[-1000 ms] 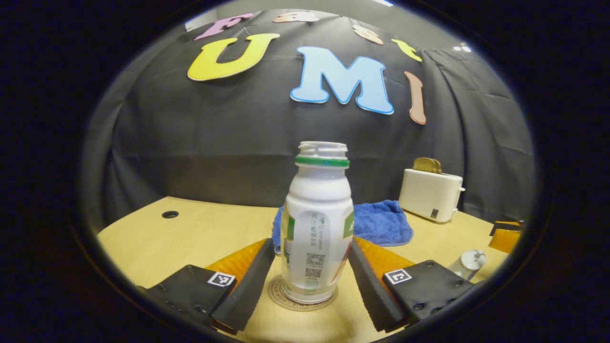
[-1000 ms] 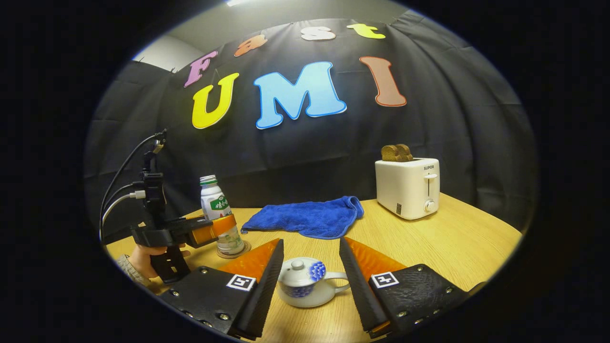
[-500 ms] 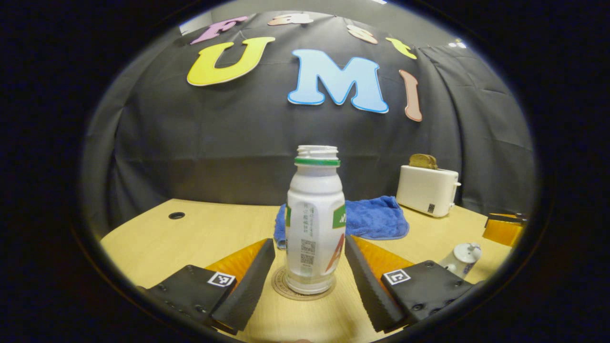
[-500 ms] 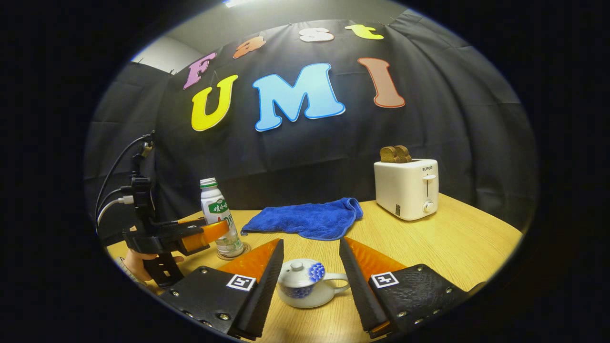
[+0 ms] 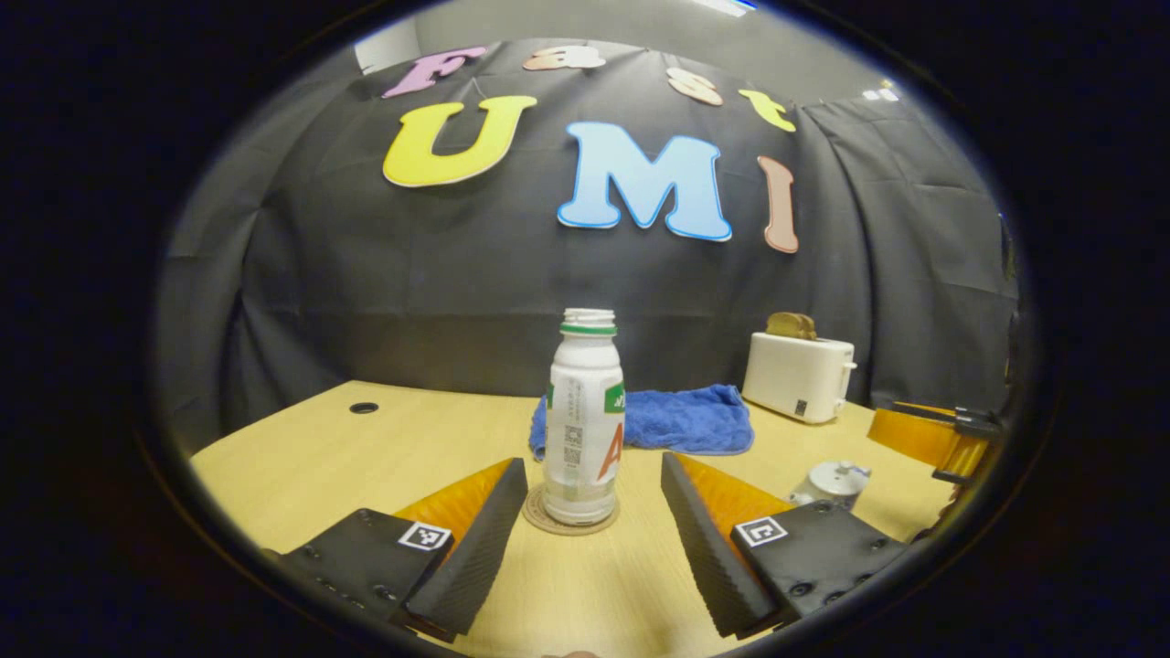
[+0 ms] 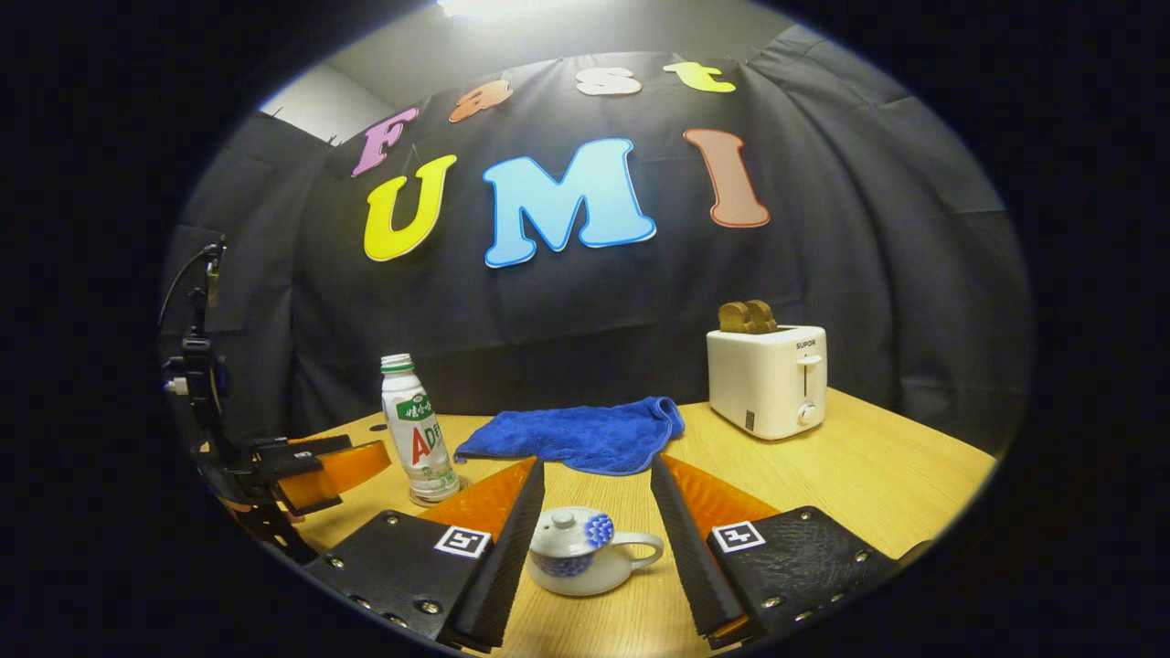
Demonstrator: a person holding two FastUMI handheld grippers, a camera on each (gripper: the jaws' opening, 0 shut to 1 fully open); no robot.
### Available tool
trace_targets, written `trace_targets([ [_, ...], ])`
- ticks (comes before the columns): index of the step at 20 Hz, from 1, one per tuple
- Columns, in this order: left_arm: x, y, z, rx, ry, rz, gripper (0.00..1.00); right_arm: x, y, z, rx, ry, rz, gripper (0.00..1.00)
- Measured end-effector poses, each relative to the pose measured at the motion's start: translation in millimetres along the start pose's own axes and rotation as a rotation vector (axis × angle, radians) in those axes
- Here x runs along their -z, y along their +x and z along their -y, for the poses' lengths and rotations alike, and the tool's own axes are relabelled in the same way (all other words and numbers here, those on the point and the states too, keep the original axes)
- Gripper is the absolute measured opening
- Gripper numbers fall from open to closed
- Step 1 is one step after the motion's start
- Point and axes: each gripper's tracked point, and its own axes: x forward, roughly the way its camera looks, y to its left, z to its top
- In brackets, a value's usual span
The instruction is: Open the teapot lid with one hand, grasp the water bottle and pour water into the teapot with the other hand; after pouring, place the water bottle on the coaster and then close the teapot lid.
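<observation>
A white water bottle (image 5: 585,416) with a green ring and no cap stands upright on a round coaster (image 5: 548,519). My left gripper (image 5: 592,460) is open, and the bottle stands a little ahead of its fingertips, untouched. In the right gripper view the bottle (image 6: 416,429) is at the left, with the left gripper (image 6: 361,460) just left of it. A white teapot with a blue pattern (image 6: 580,559), its lid (image 6: 559,535) on, sits between the open fingers of my right gripper (image 6: 594,464); neither finger touches it. The teapot (image 5: 830,482) also shows at the right of the left gripper view.
A blue cloth (image 6: 576,434) lies behind the teapot. A white toaster (image 6: 766,379) with toast in it stands at the back right. The wooden table (image 6: 868,475) has a cable hole (image 5: 364,408) at the far left. The right gripper (image 5: 928,439) shows at the right edge.
My left gripper has drawn back from the bottle, which stays on the coaster. The right gripper has shifted only slightly, with the teapot still between its open fingers.
</observation>
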Motion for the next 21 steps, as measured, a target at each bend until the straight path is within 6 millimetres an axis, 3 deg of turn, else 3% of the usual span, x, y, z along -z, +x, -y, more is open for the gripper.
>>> trace_targets([
  [2, -5, -20, 3, -0.017, 0.009, 0.023, 0.97, -3, -10, 2, 0.019, 0.004, 0.028, 0.73],
  [6, -6, -55, 15, -0.023, 0.033, 0.047, 1.0, 5, -39, -3, 0.04, 0.006, 0.049, 0.73],
  [11, -7, -81, 31, -0.035, 0.1, 0.081, 1.0, 12, -58, -18, 0.031, -0.064, 0.044, 0.73],
  [15, 3, -88, 49, -0.016, 0.094, 0.075, 1.0, 21, -66, -23, 0.033, -0.082, 0.023, 0.73],
  [21, 15, -85, 50, -0.03, 0.068, 0.059, 1.0, 37, -70, -21, 0.046, -0.09, -0.008, 0.73],
])
